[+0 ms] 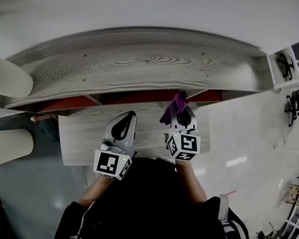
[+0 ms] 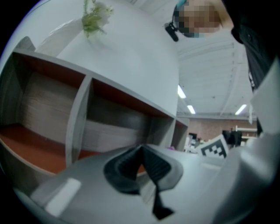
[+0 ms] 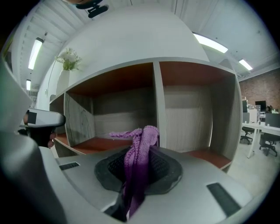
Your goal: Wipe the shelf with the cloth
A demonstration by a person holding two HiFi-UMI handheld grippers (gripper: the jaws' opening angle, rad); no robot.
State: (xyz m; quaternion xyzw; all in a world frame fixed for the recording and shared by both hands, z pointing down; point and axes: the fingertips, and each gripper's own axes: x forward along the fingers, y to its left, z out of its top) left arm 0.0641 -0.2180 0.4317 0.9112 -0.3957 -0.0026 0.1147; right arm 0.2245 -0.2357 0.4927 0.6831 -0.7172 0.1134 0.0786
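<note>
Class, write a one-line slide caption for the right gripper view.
A purple cloth clamped in the right claw, held before the open compartments of the shelf.

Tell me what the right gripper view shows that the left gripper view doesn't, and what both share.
Only the right gripper view: the purple cloth, pinched in the right gripper and hanging out over its pads. Only the left gripper view: the left gripper, jaws together with nothing between them, and the right gripper's marker cube. Both: the wooden shelf and the plant on top of it.
</note>
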